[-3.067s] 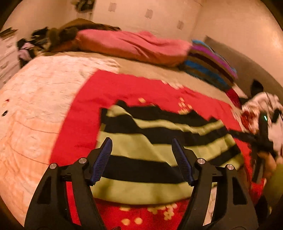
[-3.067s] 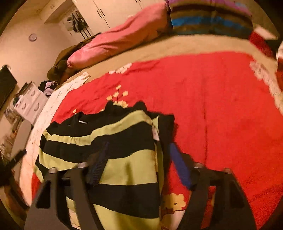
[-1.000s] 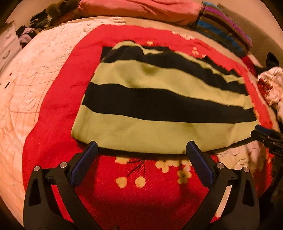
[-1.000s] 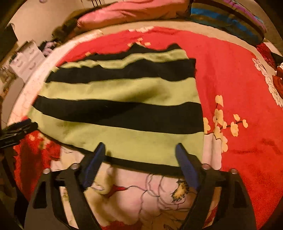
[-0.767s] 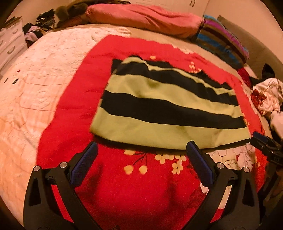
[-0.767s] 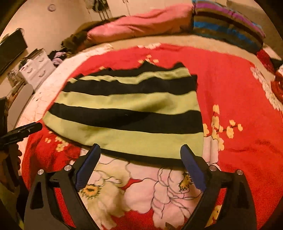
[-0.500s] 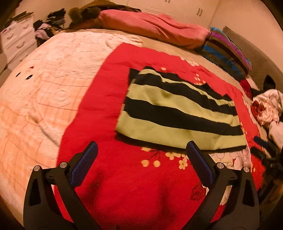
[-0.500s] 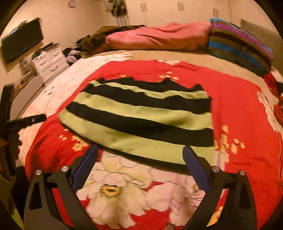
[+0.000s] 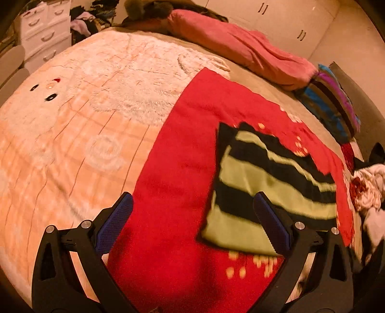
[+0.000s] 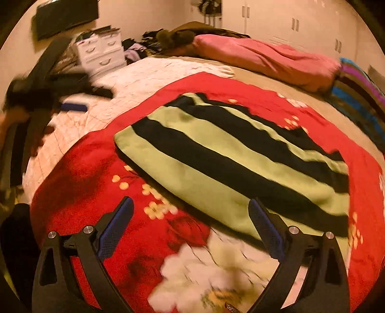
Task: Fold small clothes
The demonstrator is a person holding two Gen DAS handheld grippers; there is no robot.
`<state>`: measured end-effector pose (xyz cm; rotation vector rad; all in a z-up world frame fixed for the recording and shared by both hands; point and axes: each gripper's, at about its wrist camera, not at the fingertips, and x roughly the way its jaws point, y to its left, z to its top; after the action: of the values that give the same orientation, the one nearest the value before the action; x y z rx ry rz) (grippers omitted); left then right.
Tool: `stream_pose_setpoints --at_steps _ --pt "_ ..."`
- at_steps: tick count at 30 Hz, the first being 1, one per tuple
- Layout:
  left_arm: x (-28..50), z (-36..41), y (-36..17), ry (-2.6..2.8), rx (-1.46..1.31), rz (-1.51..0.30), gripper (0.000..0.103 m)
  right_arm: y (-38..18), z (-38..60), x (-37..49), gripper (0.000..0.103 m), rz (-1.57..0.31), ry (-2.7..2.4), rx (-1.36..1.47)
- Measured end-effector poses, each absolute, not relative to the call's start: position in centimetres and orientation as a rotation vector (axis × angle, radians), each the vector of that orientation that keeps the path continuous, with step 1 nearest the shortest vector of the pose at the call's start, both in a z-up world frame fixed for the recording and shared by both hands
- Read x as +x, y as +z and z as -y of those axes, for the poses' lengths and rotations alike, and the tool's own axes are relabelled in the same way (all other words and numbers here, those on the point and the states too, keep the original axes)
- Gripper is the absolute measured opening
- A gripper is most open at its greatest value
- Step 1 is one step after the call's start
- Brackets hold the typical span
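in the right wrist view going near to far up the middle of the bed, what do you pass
big white flower print on the red blanket → green and black striped garment → bare strip of red blanket → beige bed cover → pink pillow → white cupboard doors

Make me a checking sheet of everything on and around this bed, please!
Surface: red flowered blanket over a pale quilted bedspread.
Job's things: green-and-black striped knit garment, folded flat on the blanket.
Clutter: heap of clothes at the bed's edge.
Grippers: left gripper and right gripper, jaws wide, holding nothing.
Cables: nothing seen.
Surroundings: pink pillow, striped cushion, white drawer unit.
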<state>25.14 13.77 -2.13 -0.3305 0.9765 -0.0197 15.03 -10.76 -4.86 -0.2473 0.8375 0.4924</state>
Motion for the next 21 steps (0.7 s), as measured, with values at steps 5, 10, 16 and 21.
stream_pose_setpoints --at_steps 5,10,16,21 --pt "30.6 -12.9 -2.4 -0.067 -0.34 -1.015 0.094 -6.6 6.6 15.7 0.096 -0.801 0.486 -0.367" --pt "34.7 -10.6 -4.0 -0.167 -0.352 -1.072 0.093 -8.3 4.0 15.8 0.096 -0.761 0.491 -0.459" --pt "37.8 -10.1 -8.2 -0.207 -0.466 -1.155 0.093 -10.8 3.6 17.2 0.095 -0.769 0.464 -0.477" --pt "39.0 -9.5 -9.8 -0.227 -0.53 -1.159 0.093 -10.6 2.9 18.4 0.096 -0.748 0.45 -0.468"
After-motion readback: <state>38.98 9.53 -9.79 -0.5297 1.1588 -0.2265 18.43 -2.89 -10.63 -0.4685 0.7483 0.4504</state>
